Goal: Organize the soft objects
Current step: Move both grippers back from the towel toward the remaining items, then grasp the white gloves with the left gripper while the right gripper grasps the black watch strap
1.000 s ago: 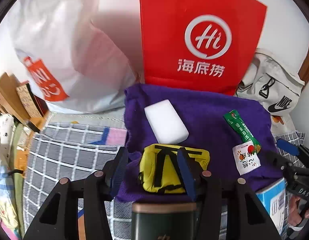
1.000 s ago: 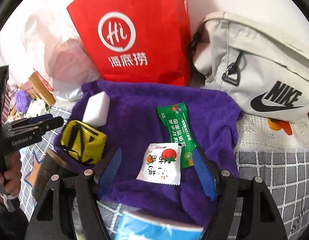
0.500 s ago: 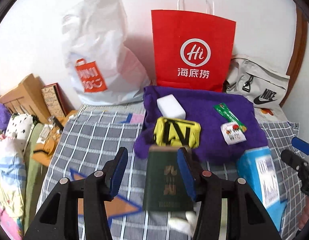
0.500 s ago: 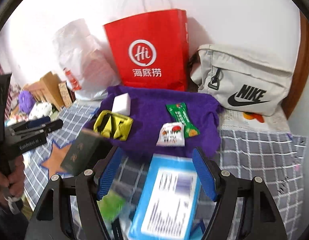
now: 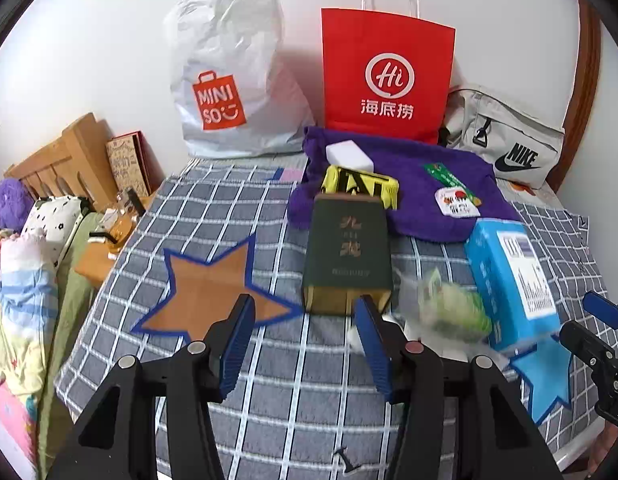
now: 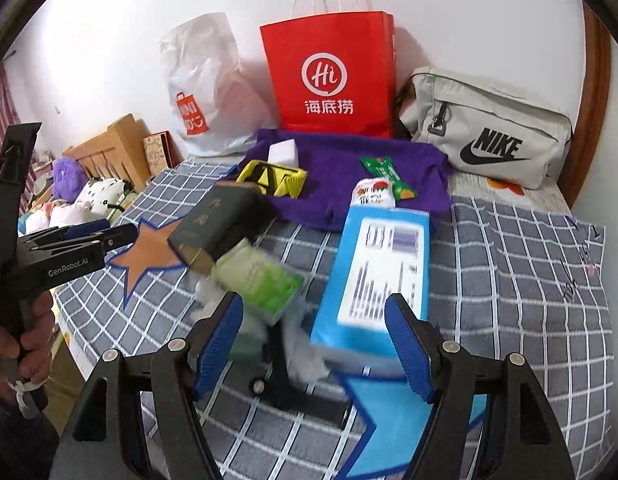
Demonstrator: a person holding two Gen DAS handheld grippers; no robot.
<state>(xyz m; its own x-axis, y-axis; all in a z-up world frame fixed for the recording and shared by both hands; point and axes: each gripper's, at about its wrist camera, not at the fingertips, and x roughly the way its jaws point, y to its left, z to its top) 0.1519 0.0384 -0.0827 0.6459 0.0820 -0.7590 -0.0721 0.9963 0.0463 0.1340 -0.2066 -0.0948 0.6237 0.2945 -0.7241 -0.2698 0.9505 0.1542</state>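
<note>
1. Left tongs (image 5: 303,336): hanging spread over the checked cloth (image 5: 269,400), gripping nothing.
2. Right tongs (image 6: 315,344): likewise spread and empty, hanging above the cloth.
3. Dark green box (image 5: 347,256): lying just ahead of the left tongs, its near end by the right-hand finger.
4. Blue box (image 6: 375,276): lying just ahead of the right tongs, running away from them.
5. Green-and-white packet (image 6: 261,280): blurred, lying between the 2 boxes, ahead and left of the right tongs.
6. Purple towel (image 5: 413,196): lying beyond both boxes, farther from both tongs, carrying a white sponge (image 5: 349,156), a yellow pouch (image 5: 361,188), a green sachet (image 5: 449,178) and a white sachet (image 5: 457,202).
7. Red paper bag (image 5: 389,80), white Miniso bag (image 5: 233,76) and grey Nike bag (image 5: 505,140): standing behind the towel against the wall.
</note>
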